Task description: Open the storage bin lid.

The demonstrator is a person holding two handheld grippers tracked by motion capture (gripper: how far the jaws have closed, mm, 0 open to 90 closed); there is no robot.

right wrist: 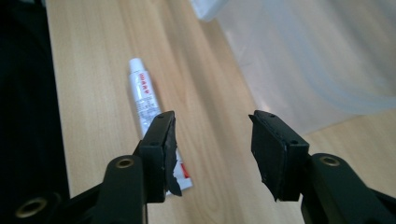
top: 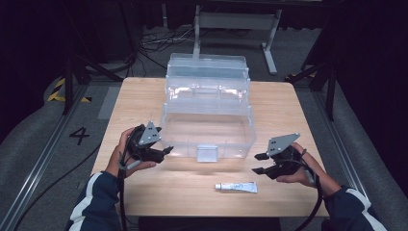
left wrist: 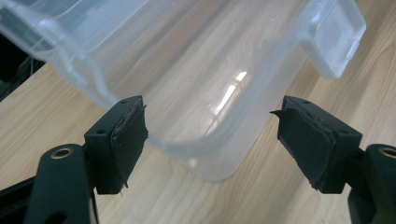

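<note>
Two black rubbery jaws of the left gripper [left wrist: 212, 140] stand apart around the rounded corner of the clear plastic box [top: 207, 130], not pressing it. The right gripper [right wrist: 212, 147] is open too, with nothing between its jaws. A small white squeeze tube [top: 235, 187] lies flat on the pale wooden table [top: 288, 110], just beside that gripper. Its tiny writing is maybe red. Grey floor and dark cables lie behind.

Clear plastic box [top: 207, 103], white tube [top: 235, 186] with red print, pale wood-grain table [top: 284, 110], black hand-held gripper [top: 166, 151].
</note>
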